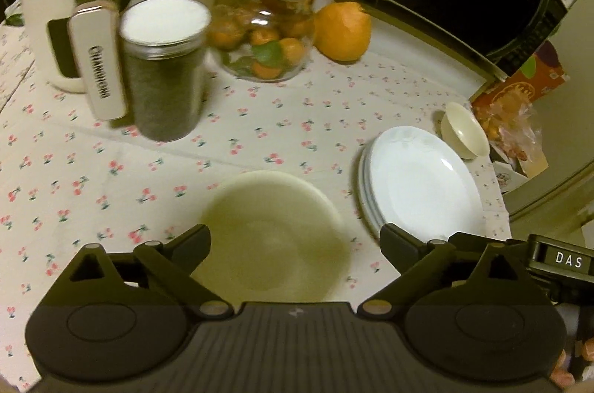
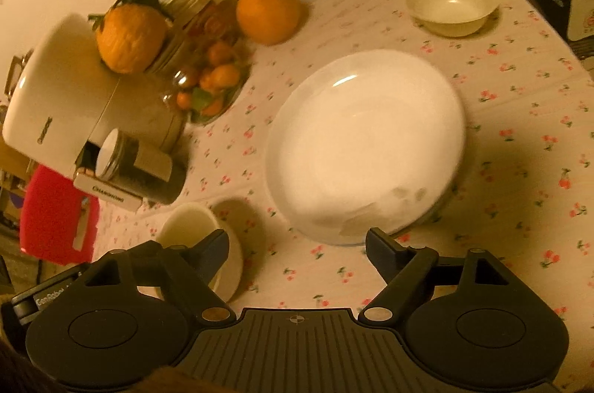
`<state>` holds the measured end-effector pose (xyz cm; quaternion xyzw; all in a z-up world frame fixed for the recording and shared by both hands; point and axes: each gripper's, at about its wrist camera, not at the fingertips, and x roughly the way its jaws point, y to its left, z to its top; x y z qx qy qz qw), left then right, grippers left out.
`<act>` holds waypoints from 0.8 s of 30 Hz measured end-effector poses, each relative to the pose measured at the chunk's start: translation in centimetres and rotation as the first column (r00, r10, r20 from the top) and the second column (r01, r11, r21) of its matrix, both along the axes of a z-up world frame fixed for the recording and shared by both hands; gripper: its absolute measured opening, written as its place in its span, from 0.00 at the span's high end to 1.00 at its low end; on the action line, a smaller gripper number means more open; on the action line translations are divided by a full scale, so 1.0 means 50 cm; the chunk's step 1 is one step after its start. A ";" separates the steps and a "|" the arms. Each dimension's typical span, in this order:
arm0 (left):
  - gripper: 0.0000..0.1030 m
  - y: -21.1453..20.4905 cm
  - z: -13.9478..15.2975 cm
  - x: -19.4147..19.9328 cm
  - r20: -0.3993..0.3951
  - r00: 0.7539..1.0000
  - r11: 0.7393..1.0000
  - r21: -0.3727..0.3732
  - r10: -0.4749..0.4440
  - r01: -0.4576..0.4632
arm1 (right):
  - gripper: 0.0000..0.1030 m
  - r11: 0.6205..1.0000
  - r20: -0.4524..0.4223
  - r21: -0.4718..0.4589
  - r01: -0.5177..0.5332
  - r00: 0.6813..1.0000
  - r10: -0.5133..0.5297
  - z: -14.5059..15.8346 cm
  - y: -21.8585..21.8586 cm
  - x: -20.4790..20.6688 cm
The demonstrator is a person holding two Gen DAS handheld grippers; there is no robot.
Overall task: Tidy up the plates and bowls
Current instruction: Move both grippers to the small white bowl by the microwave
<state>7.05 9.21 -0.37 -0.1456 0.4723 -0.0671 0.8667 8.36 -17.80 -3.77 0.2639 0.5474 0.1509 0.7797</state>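
Left wrist: left tool [image 1: 295, 244] open over empty bowl [image 1: 274, 237]; right tool [image 2: 297, 246] open.

Left claw [image 1: 293, 244] matt black, ribbed base, round pivot discs; right claw [image 2: 297, 248] alike, brass-coloured pins

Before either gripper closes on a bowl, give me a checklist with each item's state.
1. Left gripper open and empty: ok.
2. Right gripper open and empty: ok.
3. Near bowl upright on the tablecloth, lined up between the left gripper's fingers: ok.
4. Plates stacked together: ok; how many there are, cannot tell.
5. Far bowl joined with the near one: not ok, it stands apart beyond the plates.
6. Clear path from plates to far bowl: ok, only tablecloth between them.
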 end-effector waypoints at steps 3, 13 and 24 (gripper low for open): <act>0.04 -0.027 -0.001 0.008 0.002 1.000 1.000 0.003 -0.010 0.010 | 0.19 1.000 0.007 -0.007 0.023 1.000 -0.023 -0.001 -0.027 0.000; 0.03 -0.112 -0.004 0.034 0.041 0.999 0.999 0.031 -0.036 0.034 | 0.18 0.995 -0.010 -0.014 0.101 0.995 -0.101 -0.022 -0.115 0.023; 0.02 -0.203 0.004 0.123 0.102 0.987 0.990 0.081 -0.123 0.115 | 0.18 0.987 -0.014 0.044 0.155 0.988 -0.154 -0.074 -0.198 0.104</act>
